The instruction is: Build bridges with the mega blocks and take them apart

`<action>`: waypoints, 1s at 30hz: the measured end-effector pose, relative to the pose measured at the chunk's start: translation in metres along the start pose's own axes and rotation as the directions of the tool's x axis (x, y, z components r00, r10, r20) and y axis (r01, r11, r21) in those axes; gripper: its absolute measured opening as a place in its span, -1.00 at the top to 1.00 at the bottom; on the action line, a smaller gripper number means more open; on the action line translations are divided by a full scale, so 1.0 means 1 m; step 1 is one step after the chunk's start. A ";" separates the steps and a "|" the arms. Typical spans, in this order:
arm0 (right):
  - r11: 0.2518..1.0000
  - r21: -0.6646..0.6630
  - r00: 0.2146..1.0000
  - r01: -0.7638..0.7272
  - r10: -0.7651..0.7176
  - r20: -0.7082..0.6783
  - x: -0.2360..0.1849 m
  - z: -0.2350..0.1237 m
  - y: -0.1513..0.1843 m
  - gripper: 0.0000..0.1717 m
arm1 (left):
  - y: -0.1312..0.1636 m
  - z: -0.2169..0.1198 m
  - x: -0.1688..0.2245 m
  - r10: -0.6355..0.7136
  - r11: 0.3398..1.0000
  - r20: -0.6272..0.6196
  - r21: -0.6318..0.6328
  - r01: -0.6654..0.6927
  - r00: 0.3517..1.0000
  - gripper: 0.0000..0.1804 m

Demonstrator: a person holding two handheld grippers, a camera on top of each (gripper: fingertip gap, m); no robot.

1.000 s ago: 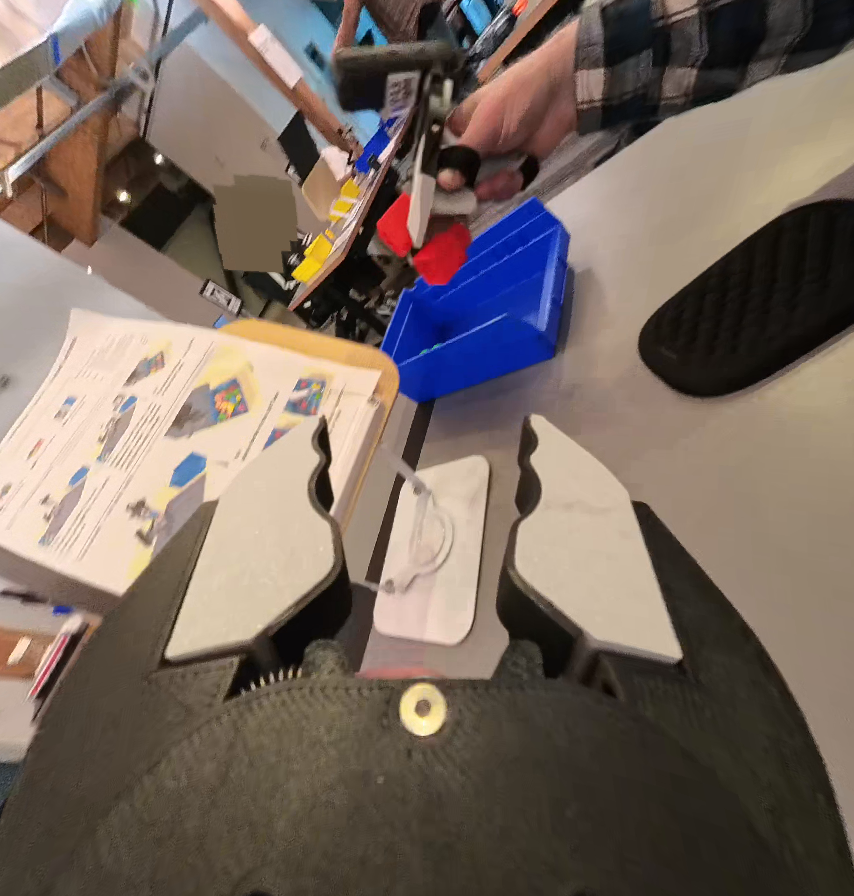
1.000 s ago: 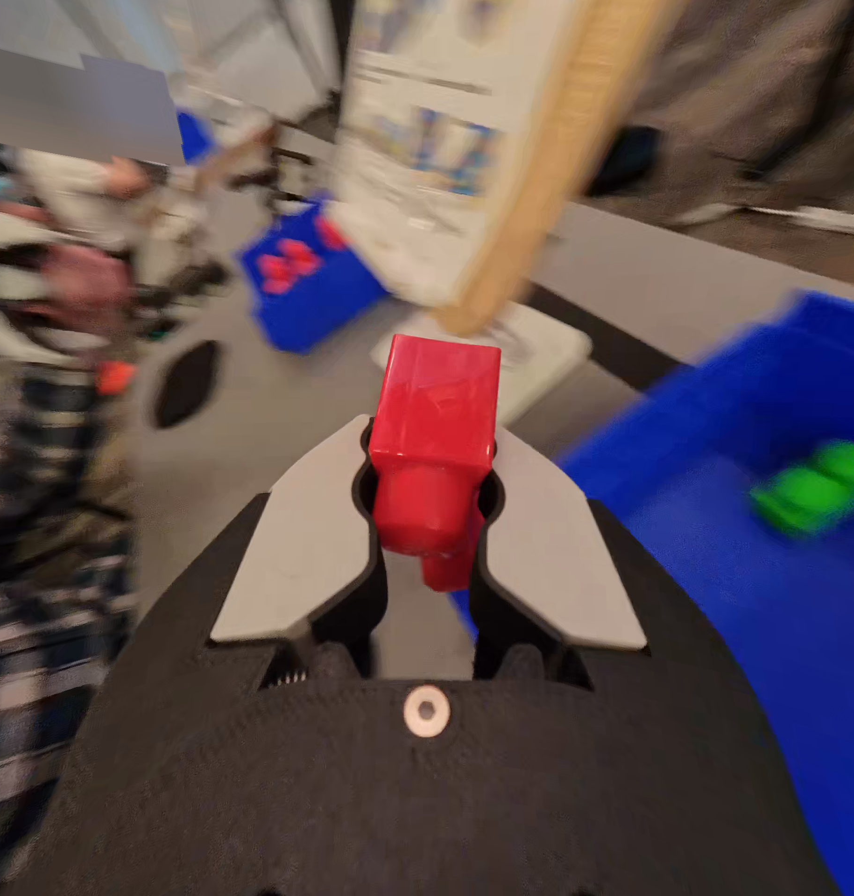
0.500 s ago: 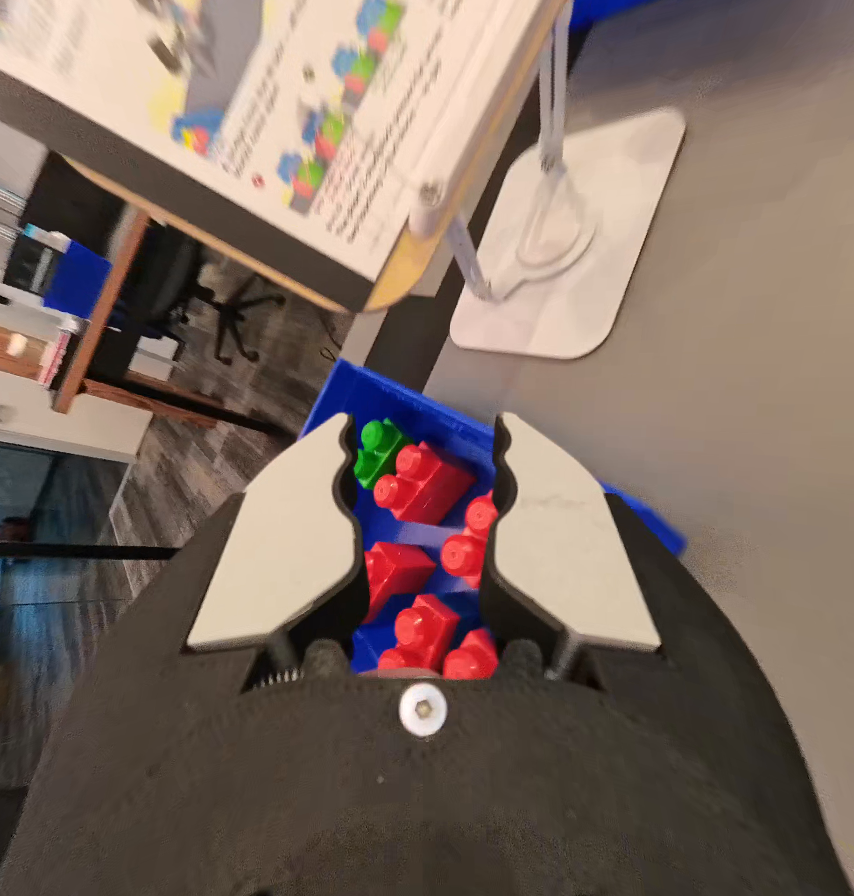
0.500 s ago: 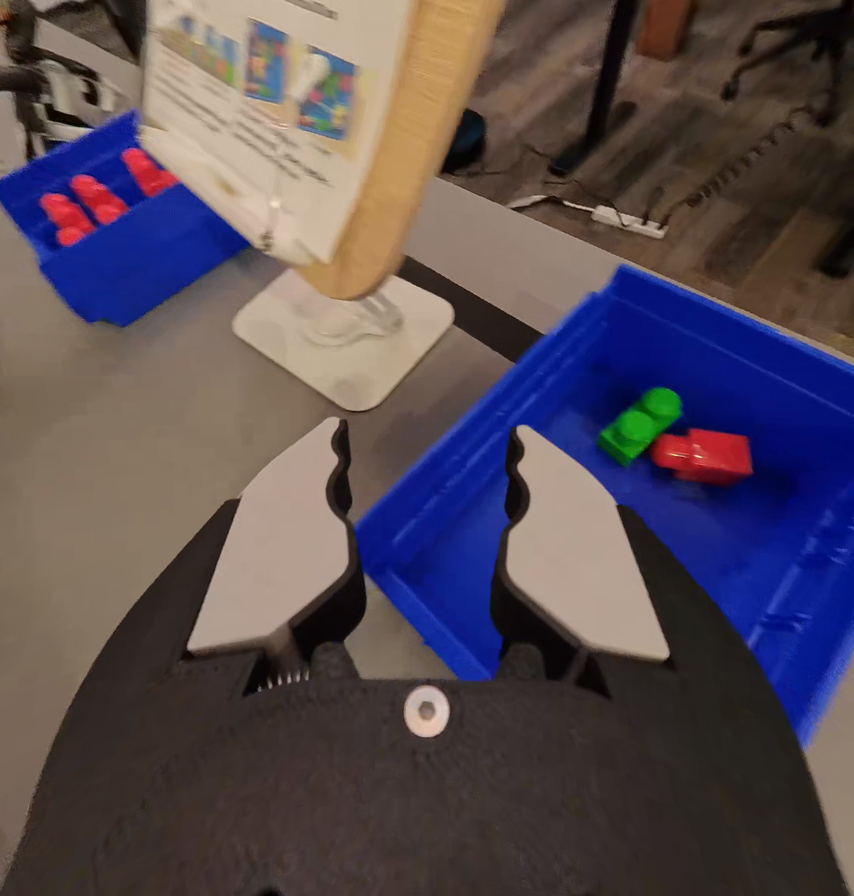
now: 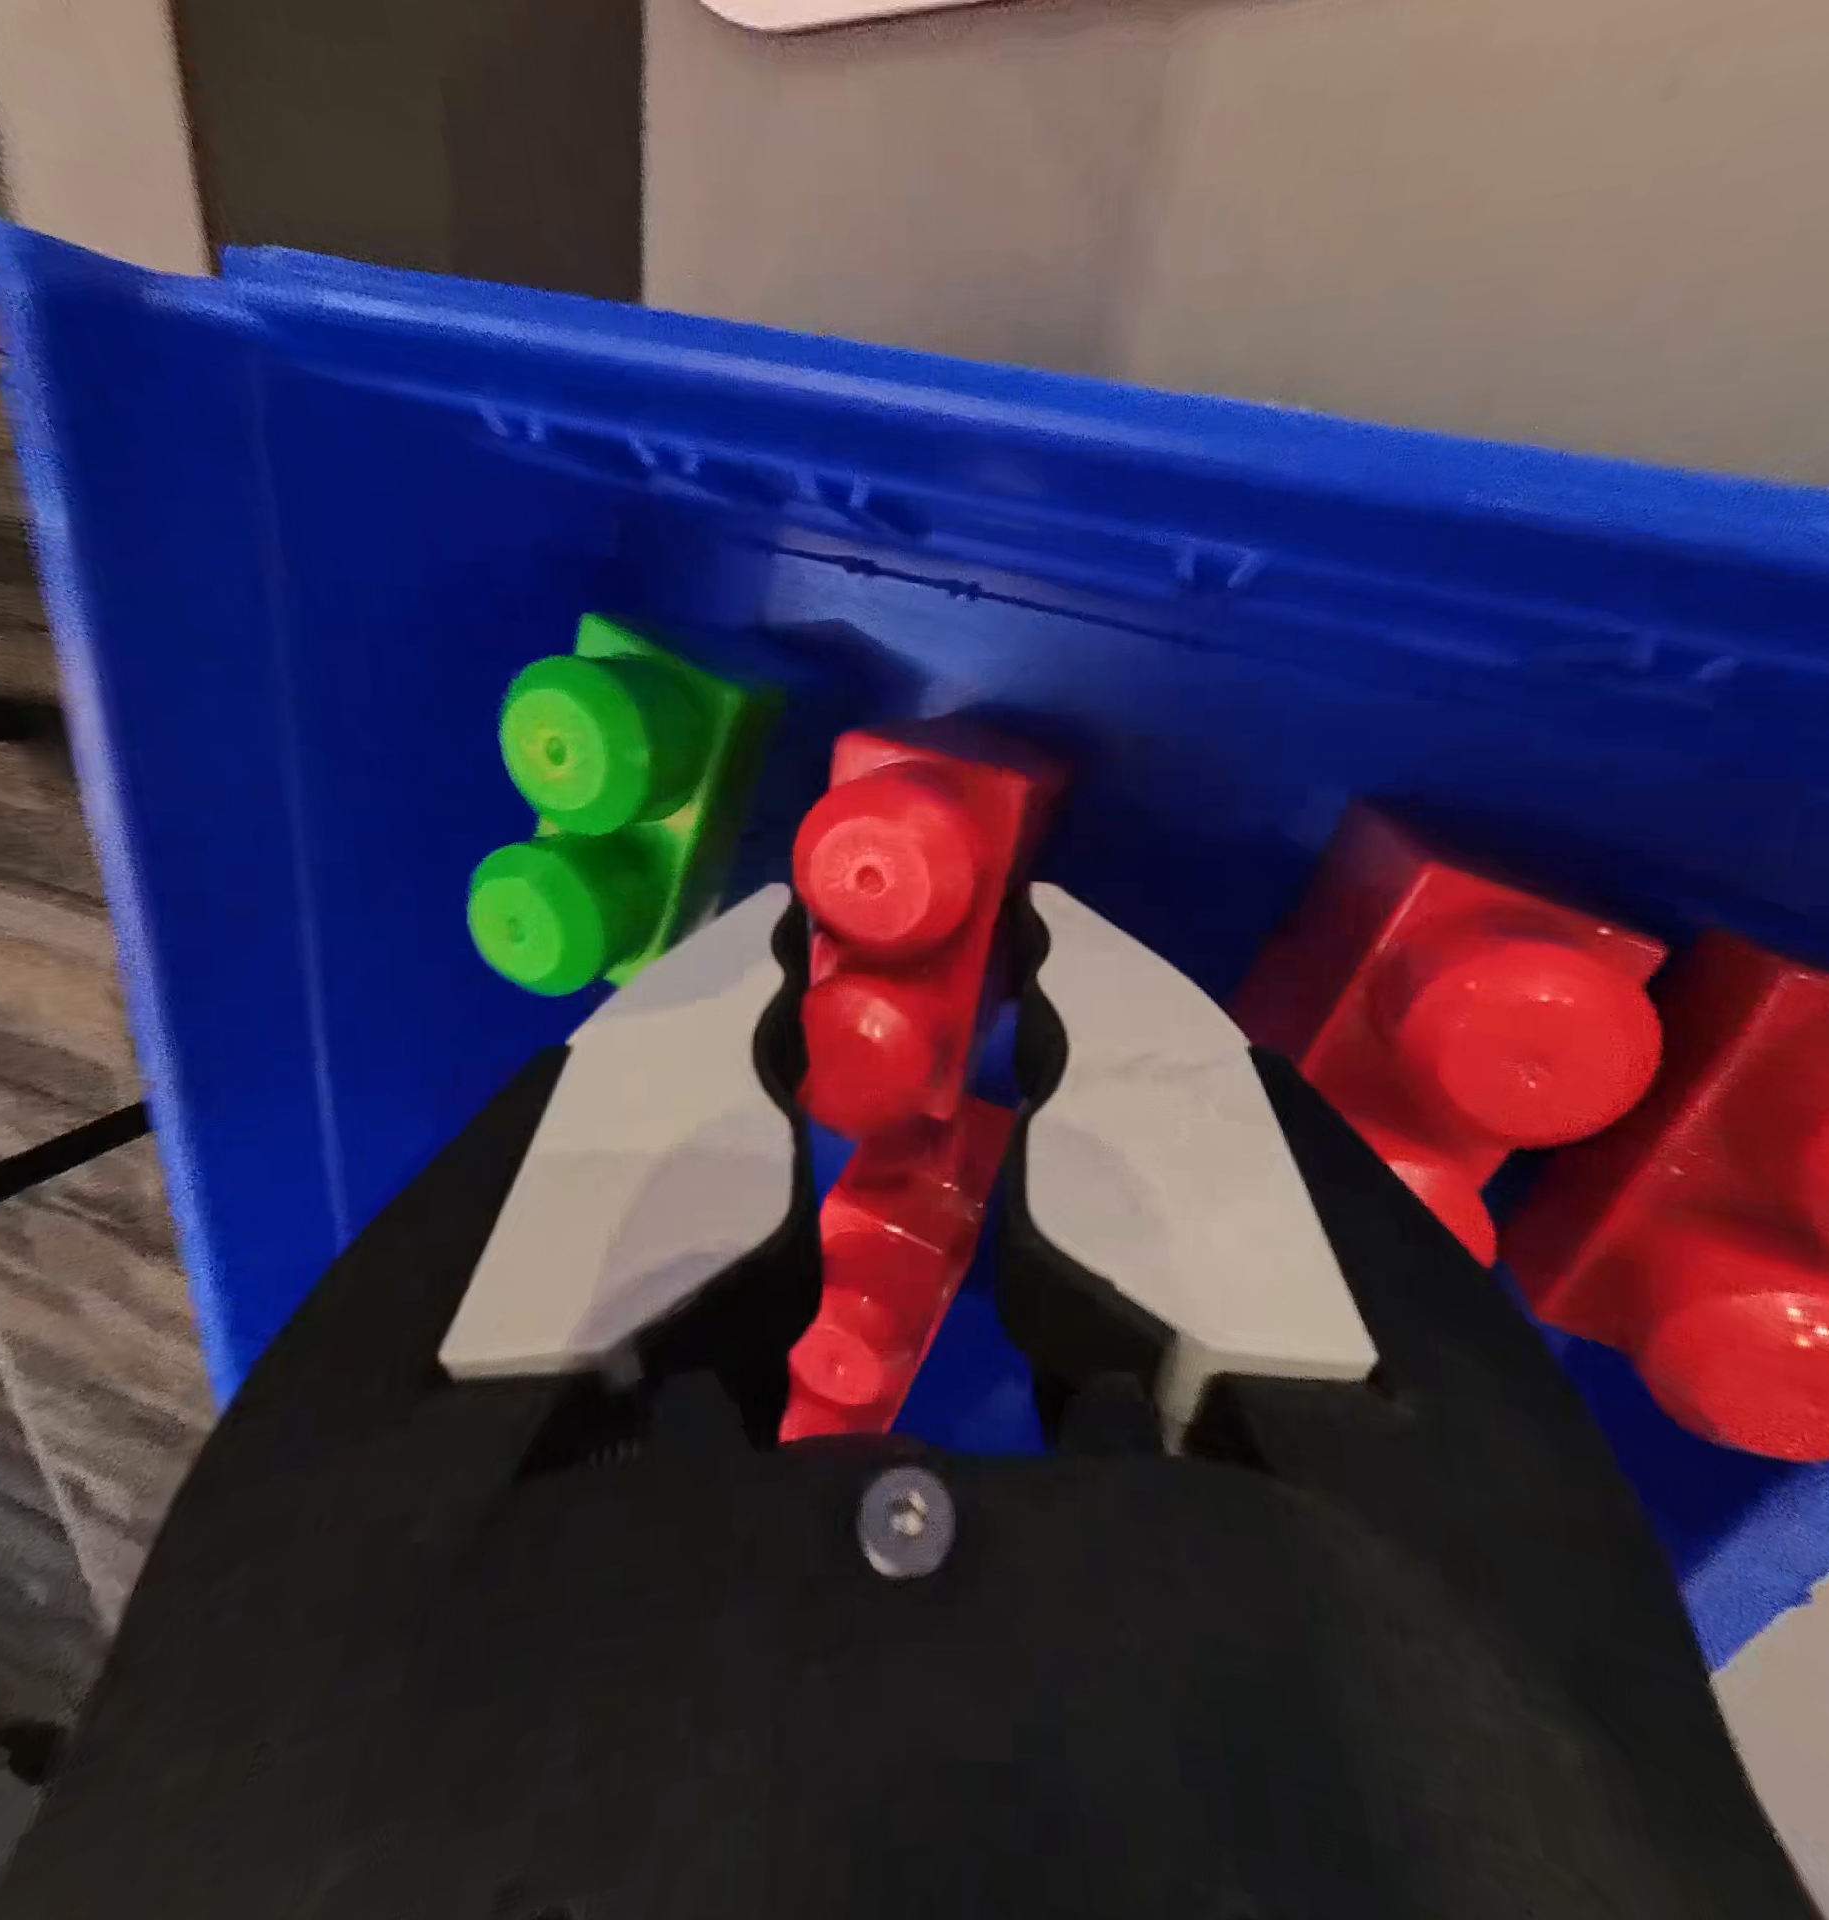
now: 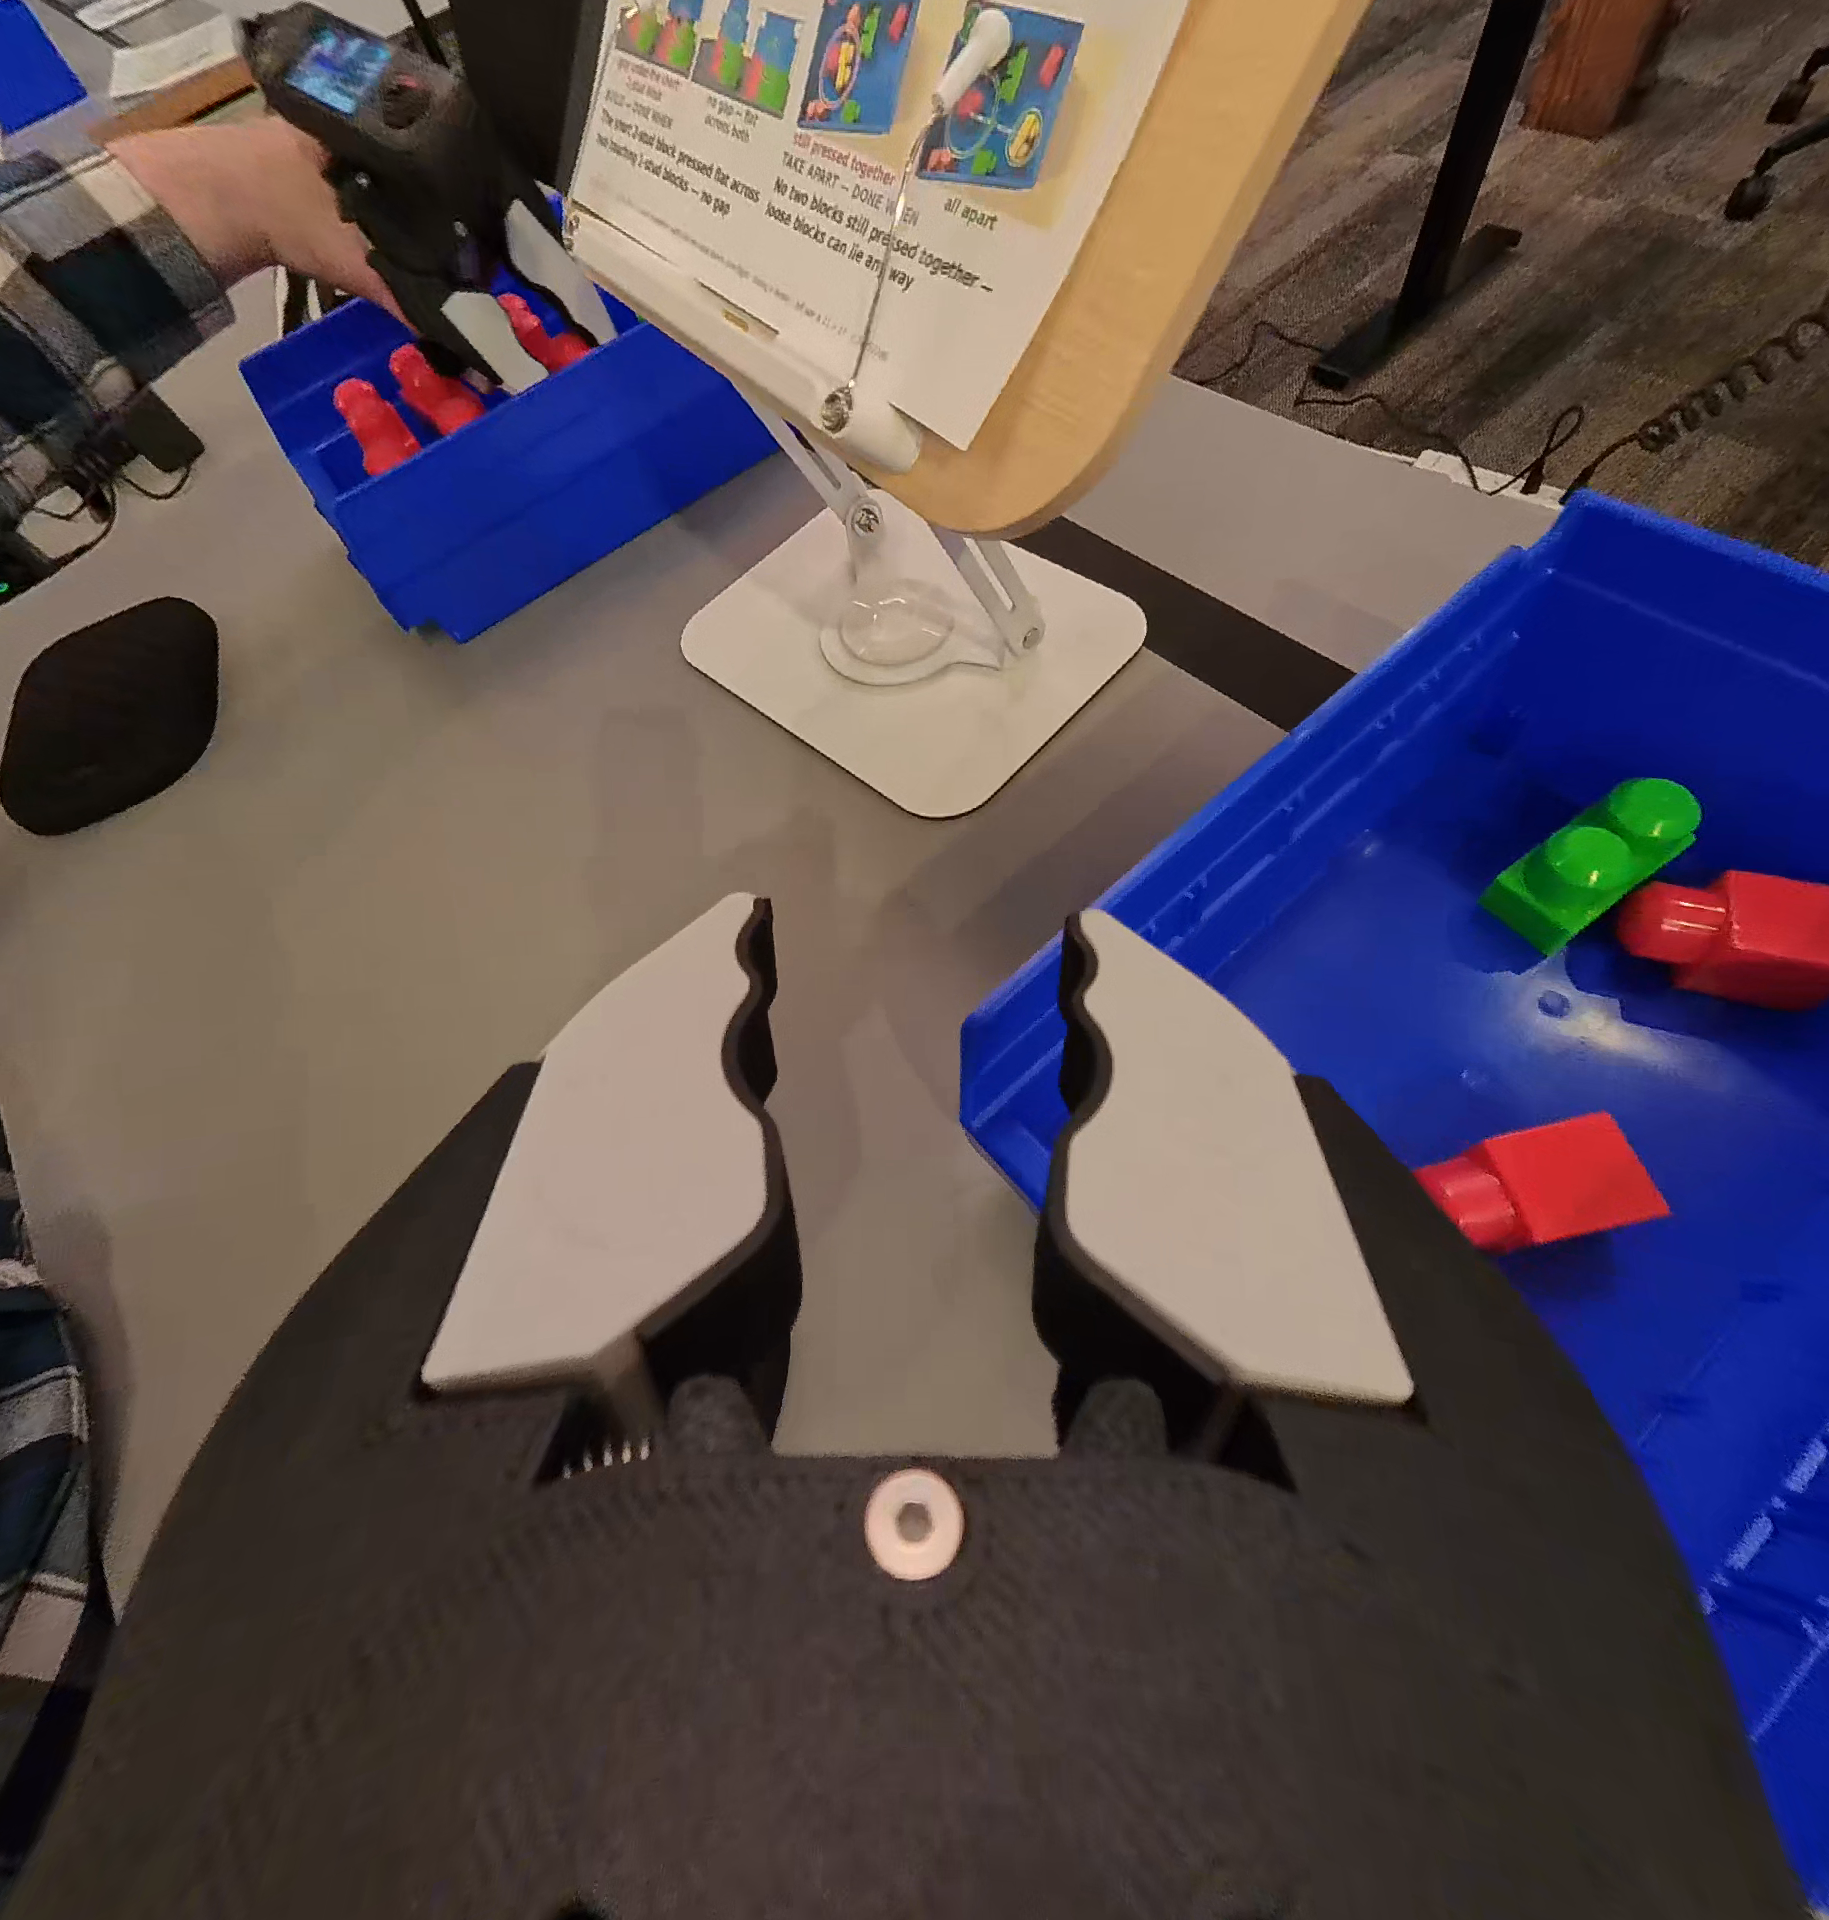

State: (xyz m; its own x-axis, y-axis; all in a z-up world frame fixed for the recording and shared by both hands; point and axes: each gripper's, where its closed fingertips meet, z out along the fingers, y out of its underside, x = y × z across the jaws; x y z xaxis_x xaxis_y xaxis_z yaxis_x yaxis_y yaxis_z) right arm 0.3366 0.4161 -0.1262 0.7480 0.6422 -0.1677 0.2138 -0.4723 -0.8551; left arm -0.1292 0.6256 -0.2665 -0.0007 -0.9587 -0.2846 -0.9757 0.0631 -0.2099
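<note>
Two grippers, one busy: left gripper (image 5: 905, 935) is clamped across a red two-stud block (image 5: 910, 997) in the blue bin (image 5: 370, 623), long axis running between its fingers. Right gripper (image 6: 915, 997) is spread, holding nothing.

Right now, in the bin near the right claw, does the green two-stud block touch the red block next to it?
Touching. The right wrist view shows the green two-stud block with its far end meeting the stud of the red block, no blue floor visible between them.
</note>
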 end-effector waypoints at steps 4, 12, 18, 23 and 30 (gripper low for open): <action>0.997 0.015 0.997 0.077 -0.077 0.020 -0.018 0.008 -0.014 0.43 | -0.002 0.001 0.001 -0.015 1.000 -0.017 -0.014 0.014 1.000 0.60; 0.922 0.048 0.894 0.384 -0.384 0.230 -0.144 0.075 -0.057 0.38 | -0.070 -0.128 0.034 -0.070 0.968 0.077 0.245 0.049 0.995 0.61; 0.871 0.085 0.802 0.483 -0.480 0.356 -0.219 0.128 -0.088 0.30 | -0.183 -0.194 0.139 0.075 0.921 -0.038 0.386 -0.054 0.996 0.61; 0.901 0.051 0.747 0.431 -0.387 0.541 -0.255 0.128 -0.083 0.53 | -0.234 -0.210 0.186 0.133 0.903 -0.090 0.422 -0.083 0.987 0.61; 0.945 0.121 0.788 0.305 -0.322 0.525 -0.249 0.100 -0.095 0.55 | -0.260 -0.229 0.180 0.087 0.866 0.005 0.494 -0.078 0.996 0.48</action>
State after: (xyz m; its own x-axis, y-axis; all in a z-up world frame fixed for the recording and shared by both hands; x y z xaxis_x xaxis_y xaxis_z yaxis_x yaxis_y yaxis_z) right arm 0.0671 0.3617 -0.0524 0.1909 0.9749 -0.1147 0.3545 -0.1774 -0.9181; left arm 0.0738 0.3729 -0.0495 -0.0850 -0.9481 -0.3063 -0.7368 0.2667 -0.6213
